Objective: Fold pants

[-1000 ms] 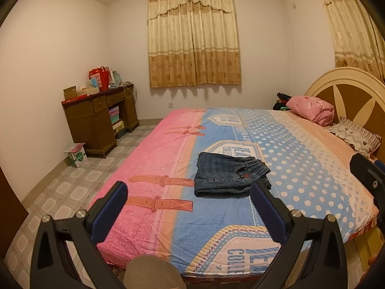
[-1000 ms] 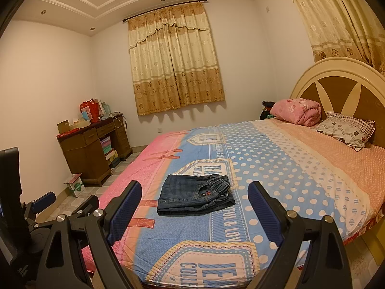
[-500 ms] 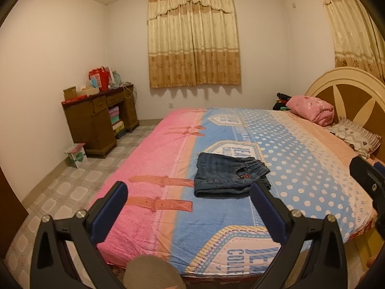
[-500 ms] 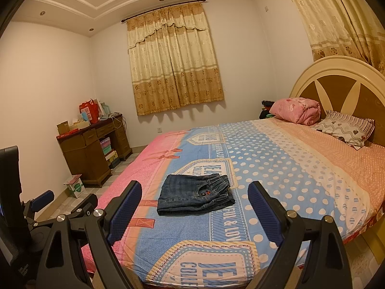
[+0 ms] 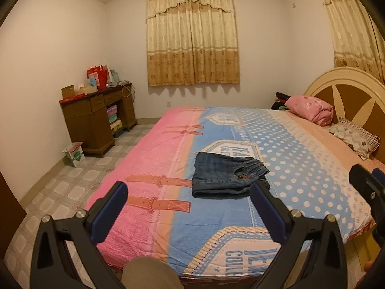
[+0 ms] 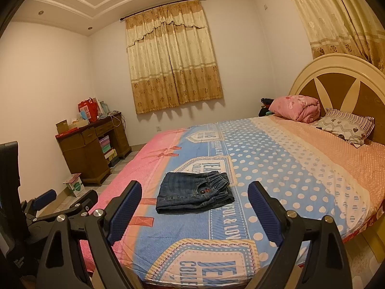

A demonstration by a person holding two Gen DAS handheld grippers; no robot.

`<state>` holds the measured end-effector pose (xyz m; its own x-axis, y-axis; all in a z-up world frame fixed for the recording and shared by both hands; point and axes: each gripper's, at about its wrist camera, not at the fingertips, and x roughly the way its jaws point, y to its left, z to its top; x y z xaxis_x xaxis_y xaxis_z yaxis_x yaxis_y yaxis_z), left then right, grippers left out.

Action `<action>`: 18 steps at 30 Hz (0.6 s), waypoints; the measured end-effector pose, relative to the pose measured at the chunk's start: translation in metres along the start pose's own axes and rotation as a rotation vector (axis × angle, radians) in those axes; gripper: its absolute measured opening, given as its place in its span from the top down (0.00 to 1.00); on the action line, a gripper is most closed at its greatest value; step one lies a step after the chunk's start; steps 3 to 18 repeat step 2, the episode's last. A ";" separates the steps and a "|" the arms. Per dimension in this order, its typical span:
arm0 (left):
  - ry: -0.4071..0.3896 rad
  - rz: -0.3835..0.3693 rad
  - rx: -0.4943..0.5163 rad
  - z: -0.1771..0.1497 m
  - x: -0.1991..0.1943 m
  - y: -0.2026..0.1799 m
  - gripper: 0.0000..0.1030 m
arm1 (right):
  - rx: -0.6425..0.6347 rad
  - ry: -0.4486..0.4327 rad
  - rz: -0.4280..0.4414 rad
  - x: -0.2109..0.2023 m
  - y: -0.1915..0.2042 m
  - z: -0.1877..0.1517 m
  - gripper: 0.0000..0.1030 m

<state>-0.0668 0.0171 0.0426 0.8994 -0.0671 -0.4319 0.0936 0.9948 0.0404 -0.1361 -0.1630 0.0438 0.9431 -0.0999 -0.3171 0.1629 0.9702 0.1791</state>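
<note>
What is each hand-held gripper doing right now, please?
Left hand-held gripper: open, holding nothing.
Right hand-held gripper: open, holding nothing.

Bedspread lettering cut off below

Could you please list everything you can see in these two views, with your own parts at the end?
jeans: one, dark blue denim, folded, mid-bed near the foot.
bed: one, pink and blue dotted cover, fills the room's right.
headboard: one, cream and brown, far right.
quilt: one, pink, rolled, by the headboard.
pillow: one, grey with hearts, beside the quilt.
desk: one, dark wood, left wall, boxes and red bag on top.
carton: one, white and green, on the floor by the desk.
curtains: two sets, gold and cream, back wall and right.
left gripper: black, blue fingers, open, empty.
right gripper: same, open, empty.
</note>
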 end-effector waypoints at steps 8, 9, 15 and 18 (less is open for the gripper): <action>0.012 -0.012 -0.002 0.001 0.004 -0.001 0.00 | 0.006 0.006 -0.003 0.003 -0.001 -0.002 0.12; 0.012 -0.012 -0.002 0.001 0.004 -0.001 0.00 | 0.006 0.006 -0.003 0.003 -0.001 -0.002 0.12; 0.012 -0.012 -0.002 0.001 0.004 -0.001 0.00 | 0.006 0.006 -0.003 0.003 -0.001 -0.002 0.12; 0.012 -0.012 -0.002 0.001 0.004 -0.001 0.00 | 0.006 0.006 -0.003 0.003 -0.001 -0.002 0.12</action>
